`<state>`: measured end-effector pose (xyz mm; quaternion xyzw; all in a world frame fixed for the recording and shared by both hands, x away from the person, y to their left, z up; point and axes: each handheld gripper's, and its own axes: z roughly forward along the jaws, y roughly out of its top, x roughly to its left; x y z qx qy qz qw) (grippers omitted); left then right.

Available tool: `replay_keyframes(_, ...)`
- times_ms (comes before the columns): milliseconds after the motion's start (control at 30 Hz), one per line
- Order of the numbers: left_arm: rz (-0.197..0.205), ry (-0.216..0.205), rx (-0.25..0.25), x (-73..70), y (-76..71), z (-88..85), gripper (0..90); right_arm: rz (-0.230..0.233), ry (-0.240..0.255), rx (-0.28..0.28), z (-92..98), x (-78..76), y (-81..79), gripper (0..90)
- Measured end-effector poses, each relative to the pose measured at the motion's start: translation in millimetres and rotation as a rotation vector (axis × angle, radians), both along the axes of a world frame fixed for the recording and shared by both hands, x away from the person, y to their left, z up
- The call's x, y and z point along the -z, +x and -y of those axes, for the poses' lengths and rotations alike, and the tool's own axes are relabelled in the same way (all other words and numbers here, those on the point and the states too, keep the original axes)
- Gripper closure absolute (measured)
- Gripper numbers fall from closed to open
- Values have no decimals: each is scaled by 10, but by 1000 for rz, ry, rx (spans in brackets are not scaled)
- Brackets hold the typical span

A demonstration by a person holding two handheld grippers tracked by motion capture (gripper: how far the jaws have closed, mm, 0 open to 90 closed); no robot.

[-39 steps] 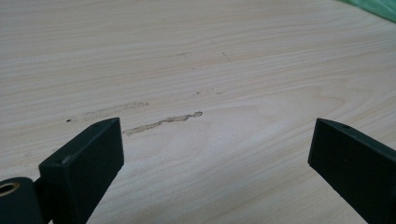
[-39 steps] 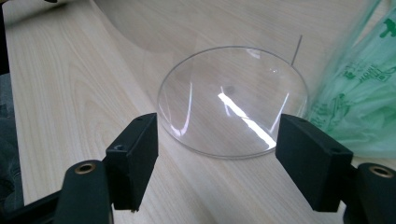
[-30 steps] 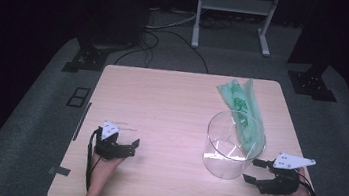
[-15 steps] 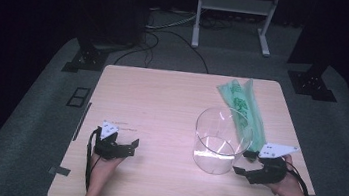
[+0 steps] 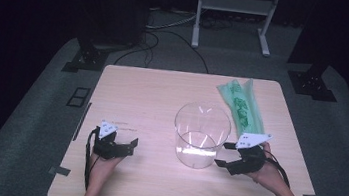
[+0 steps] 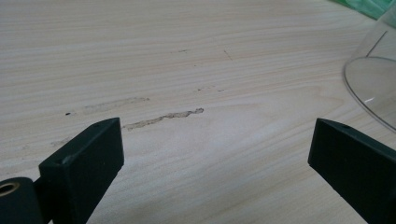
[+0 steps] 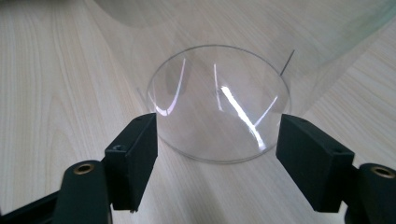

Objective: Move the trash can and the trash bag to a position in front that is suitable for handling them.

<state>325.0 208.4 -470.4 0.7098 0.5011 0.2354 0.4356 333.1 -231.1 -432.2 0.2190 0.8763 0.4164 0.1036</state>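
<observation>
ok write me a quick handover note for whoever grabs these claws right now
Left claw: open, resting on the table at its near left, holding nothing.
Right claw: open, jaws set wide at the base of the clear round container, not closed on it.
Container: upright near the table's middle, looks empty.
Green bag: lying flat at the far right, untouched by either claw.
Done: right claw lined up on the container.
Left: probably close on the container; the bag has not been handled.
</observation>
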Motion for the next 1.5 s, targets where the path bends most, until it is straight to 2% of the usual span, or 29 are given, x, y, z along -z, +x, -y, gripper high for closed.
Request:
replay_keyframes(467, 1, -4, -4, -3, -8, -8, 24, -7, -2, -49, -270, 12, 51, 287)
replay_keyframes(600, 1, -3, -3, -2, -8, -8, 24, -9, -2, -53, -277, 2, 60, 288)
replay_keyframes(733, 2, -4, -4, -3, -9, -7, 24, 0, 4, -34, -193, -48, 85, 289)
replay_keyframes(900, 3, -11, -5, -4, -11, 1, 24, 7, -9, 96, 168, -117, 221, 306)
replay_keyframes(1100, 3, -8, -3, -11, -13, 1, 24, -39, 9, 278, 570, -39, 435, 325)
replay_keyframes(1167, 1, -10, -5, -5, -10, 0, 24, -55, 0, 342, 656, -1, 493, 332)
replay_keyframes(1300, 1, -11, -4, -3, -9, 2, 24, -80, -3, 422, 779, 71, 577, 347)
replay_keyframes(1367, 0, -11, -3, -3, -9, 3, 24, -86, -8, 435, 800, 92, 593, 351)
replay_keyframes(1400, 0, -11, -3, -4, -10, 2, 24, -94, -32, 466, 829, 132, 622, 372)
replay_keyframes(1500, 0, -14, -4, -5, -11, -1, 24, -113, -53, 496, 864, 183, 650, 408)
